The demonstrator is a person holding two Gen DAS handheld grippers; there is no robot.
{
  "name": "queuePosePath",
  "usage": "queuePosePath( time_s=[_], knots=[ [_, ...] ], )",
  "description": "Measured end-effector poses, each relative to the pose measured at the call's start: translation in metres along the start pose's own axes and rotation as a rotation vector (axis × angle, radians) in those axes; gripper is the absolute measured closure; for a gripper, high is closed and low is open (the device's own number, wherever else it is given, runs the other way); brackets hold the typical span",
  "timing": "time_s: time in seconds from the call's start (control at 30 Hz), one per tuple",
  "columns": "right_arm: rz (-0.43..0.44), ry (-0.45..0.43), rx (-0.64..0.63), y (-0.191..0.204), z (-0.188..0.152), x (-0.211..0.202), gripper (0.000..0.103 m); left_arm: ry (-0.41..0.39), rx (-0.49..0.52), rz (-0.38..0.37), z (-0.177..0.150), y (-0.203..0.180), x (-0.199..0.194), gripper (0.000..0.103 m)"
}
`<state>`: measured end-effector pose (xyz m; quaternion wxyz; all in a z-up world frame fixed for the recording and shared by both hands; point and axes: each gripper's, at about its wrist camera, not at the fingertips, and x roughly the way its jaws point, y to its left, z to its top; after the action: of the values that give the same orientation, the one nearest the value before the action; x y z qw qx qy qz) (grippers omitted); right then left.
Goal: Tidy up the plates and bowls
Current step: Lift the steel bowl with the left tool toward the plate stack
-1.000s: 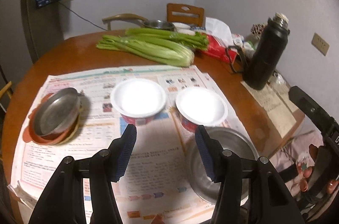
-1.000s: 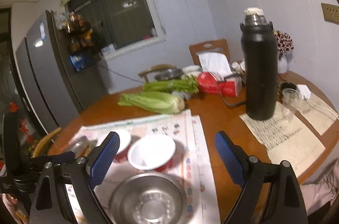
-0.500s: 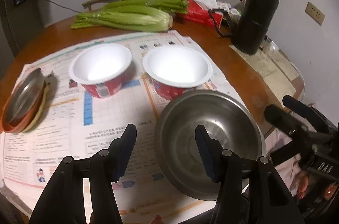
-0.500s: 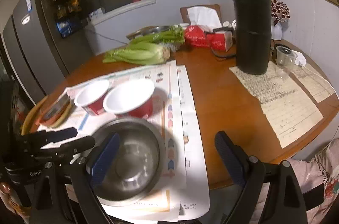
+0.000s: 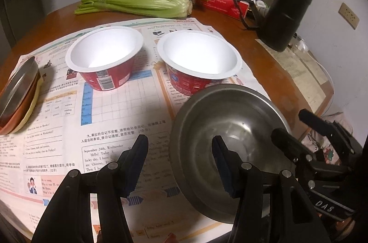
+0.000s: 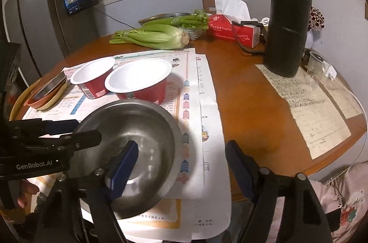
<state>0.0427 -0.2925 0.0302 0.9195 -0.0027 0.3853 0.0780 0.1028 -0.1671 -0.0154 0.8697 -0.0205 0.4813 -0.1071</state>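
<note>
The round shiny steel bowl (image 6: 128, 151) sits on the newspaper (image 5: 69, 139) near the table edge, with the right gripper (image 6: 181, 164) closing across its rim to lift it, while the left gripper (image 5: 179, 164) waits open.

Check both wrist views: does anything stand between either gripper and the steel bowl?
Nothing visible does. The steel bowl lies directly under both. The right gripper and left gripper each straddle its rim, pads apparently not yet pressing.

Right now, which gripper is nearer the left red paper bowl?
Left. The left gripper is closer to the left red bowl; the right gripper straddles the steel bowl's rim, farther away.
</note>
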Motion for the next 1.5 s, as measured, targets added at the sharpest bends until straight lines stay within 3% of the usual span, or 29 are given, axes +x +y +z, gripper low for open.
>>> queuePosePath(
  time_s=[0.13, 0.27, 0.53, 1.03, 1.5],
  knots=[
    [0.000, 0.023, -0.029, 0.007, -0.002, 0.010, 0.030, 0.007, 0.008, -0.005, 0.001, -0.001, 0.005, 0.044],
    [-0.005, 0.064, -0.063, 0.013, -0.007, 0.022, 0.040, 0.040, 0.025, -0.015, 0.000, -0.005, 0.014, 0.044],
    [0.012, 0.070, -0.100, 0.024, -0.013, 0.024, 0.041, 0.075, 0.036, -0.034, -0.002, -0.009, 0.026, 0.044],
    [0.068, 0.092, -0.124, 0.044, -0.010, 0.027, 0.043, 0.062, 0.006, -0.045, -0.001, -0.006, 0.027, 0.046],
    [0.155, 0.046, -0.158, 0.090, 0.011, 0.007, 0.044, -0.050, -0.083, -0.026, -0.006, 0.041, -0.027, 0.046]
  ],
)
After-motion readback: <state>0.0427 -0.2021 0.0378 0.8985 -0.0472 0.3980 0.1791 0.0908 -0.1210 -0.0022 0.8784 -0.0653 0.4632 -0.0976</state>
